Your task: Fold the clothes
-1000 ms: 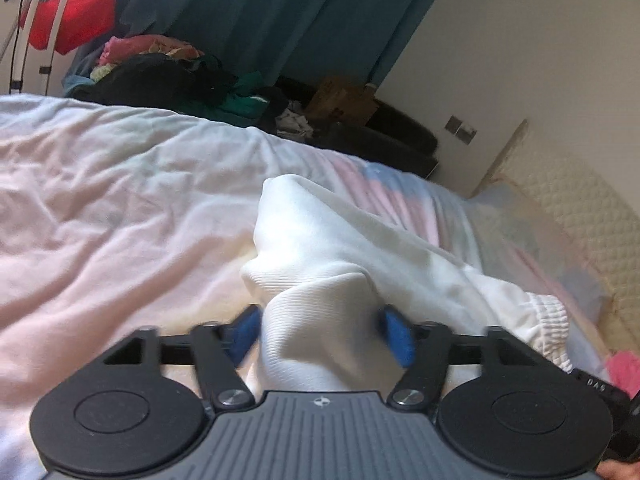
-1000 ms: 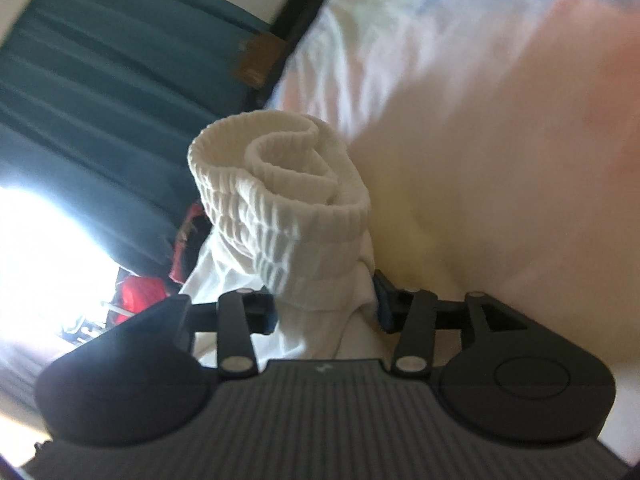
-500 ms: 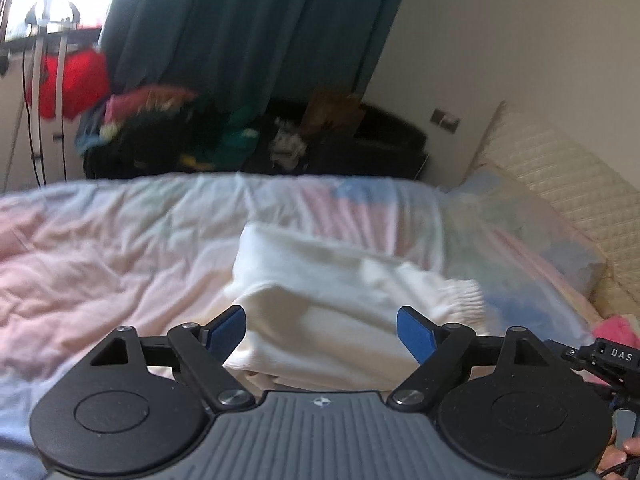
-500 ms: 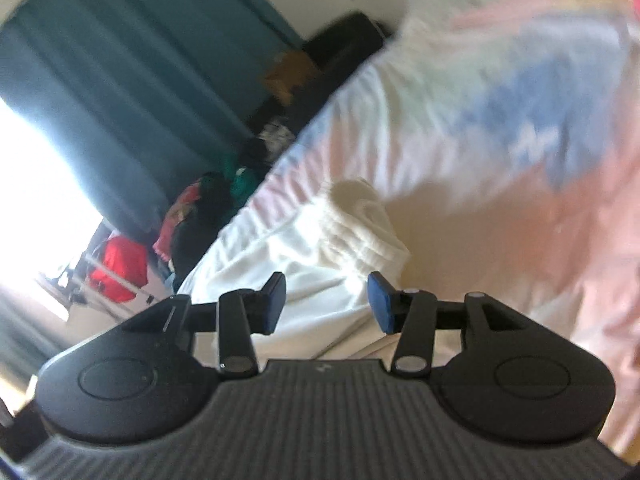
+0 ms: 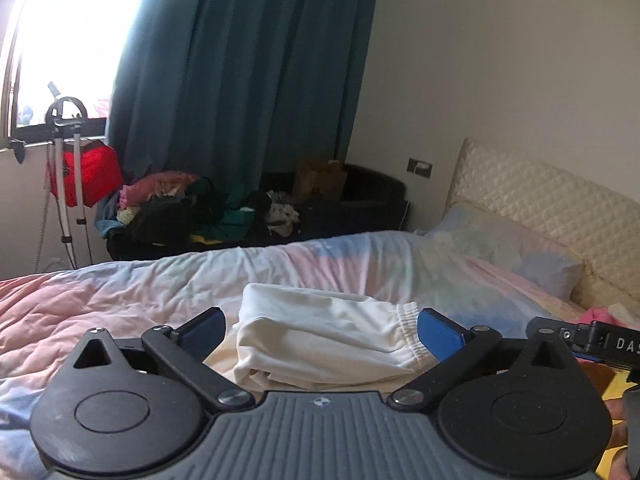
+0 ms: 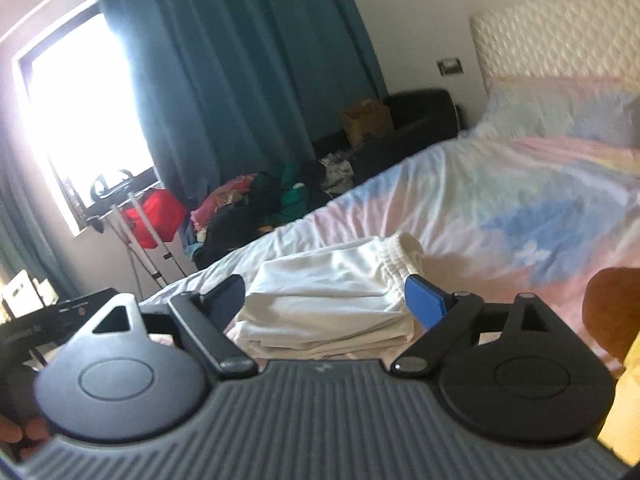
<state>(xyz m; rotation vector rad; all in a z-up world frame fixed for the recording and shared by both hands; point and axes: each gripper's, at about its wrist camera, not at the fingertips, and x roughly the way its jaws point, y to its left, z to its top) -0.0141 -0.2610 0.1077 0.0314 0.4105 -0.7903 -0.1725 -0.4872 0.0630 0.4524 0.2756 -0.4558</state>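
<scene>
A white garment (image 5: 324, 336) with an elastic waistband lies folded in a flat stack on the pastel bed cover (image 5: 120, 300). It also shows in the right wrist view (image 6: 332, 300). My left gripper (image 5: 320, 330) is open and empty, held back from the stack with its blue pads wide apart. My right gripper (image 6: 326, 298) is open and empty too, just in front of the stack. Part of the right gripper's body (image 5: 592, 340) shows at the right edge of the left wrist view.
A pillow (image 5: 500, 244) and a quilted headboard (image 5: 560, 208) are at the right. Behind the bed are a pile of mixed clothes (image 5: 180, 208), a dark sofa (image 5: 360, 196), a teal curtain (image 5: 240, 80) and a red bag on a stand (image 5: 84, 176).
Both grippers were shut on the white garment a second ago. They opened, let it drop folded onto the bed, and pulled back and up.
</scene>
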